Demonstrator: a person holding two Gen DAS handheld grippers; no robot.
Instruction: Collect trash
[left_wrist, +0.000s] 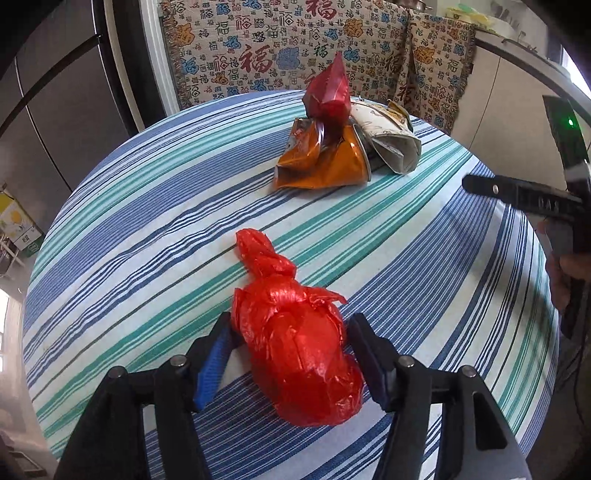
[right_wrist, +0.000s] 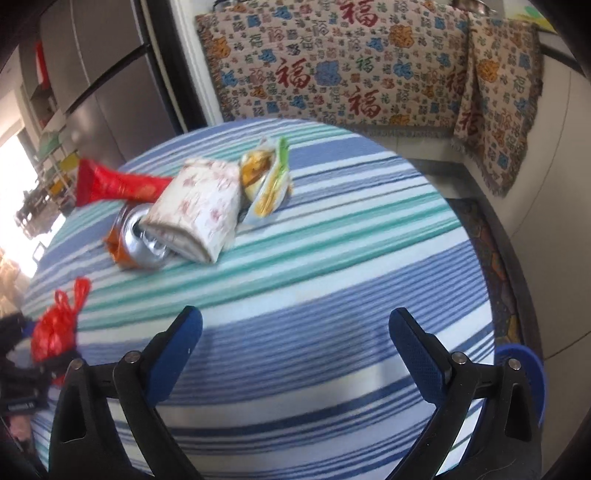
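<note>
your left gripper (left_wrist: 290, 354) straddles the red bag (left_wrist: 295, 354) near the front edge of the table (left_wrist: 110, 236). the jaws are parted around it; the left pad looks just at the plastic, the right pad shows a sliver of gap, so i read it as not clamped yet. the bag is tied, knot (left_wrist: 264, 258) pointing toward the table's middle, and it lies on the striped cloth.

risks here: the plastic is thin and slick, so if you squeeze only the loose skin it can slide out or tear when you lift. the bag sits skewed between the fingers, fat end toward the right one, so an uneven close may roll it sideways toward the front edge. go too low and the tips could drag the cloth with them, which would shift the pile.

your right gripper (right_wrist: 295, 332) hangs spread wide over bare cloth near the front edge, holding nothing. in its view, the rest of the trash sits toward the far left part of the table: a crushed can (right_wrist: 142, 240), a folded paper cup (right_wrist: 199, 210) leaning on it, a red wrapper (right_wrist: 110, 184) behind, and a snack wrapper (right_wrist: 269, 181) beside the cup. they're stacked and touching, so grabbing one likely knocks the others, and the can could roll off the left edge. the right view is blurry, so details there are uncertain.
</note>
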